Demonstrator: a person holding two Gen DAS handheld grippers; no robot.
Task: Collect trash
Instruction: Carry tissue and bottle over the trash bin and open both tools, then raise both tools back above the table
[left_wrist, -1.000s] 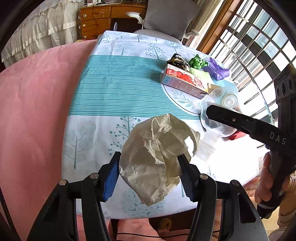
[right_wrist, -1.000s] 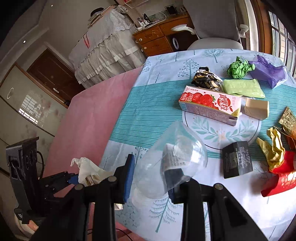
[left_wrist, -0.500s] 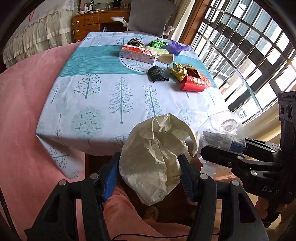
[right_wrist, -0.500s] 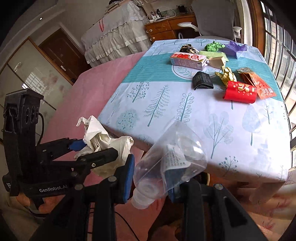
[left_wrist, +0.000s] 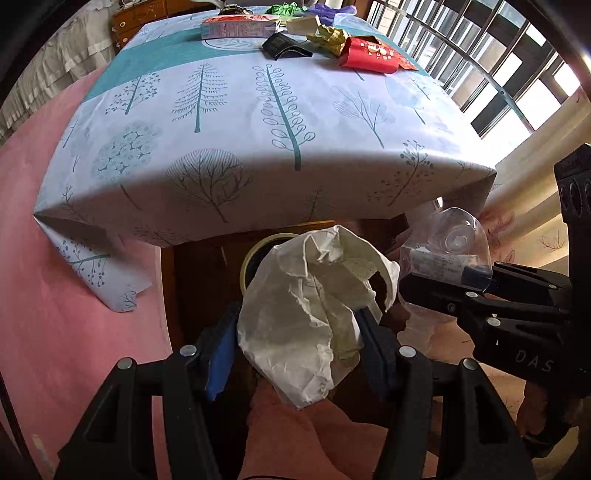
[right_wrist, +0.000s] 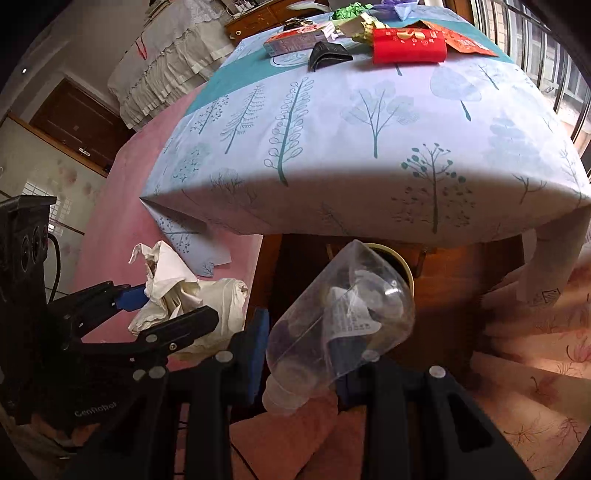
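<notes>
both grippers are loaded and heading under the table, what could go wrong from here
1. The bin under the table shows only part of its yellow rim; the crumpled paper in the left gripper hides the rest, so the drop may miss.
2. The crushed plastic bottle in the right gripper is slick and held off-centre, so it may slip early.
3. The two grippers are close together and may collide.

I see a matt, crumpled cream paper wad (left_wrist: 306, 321), a glossy clear plastic bottle (right_wrist: 343, 325), and smooth printed cloth covering the bench (left_wrist: 240, 122).
</notes>
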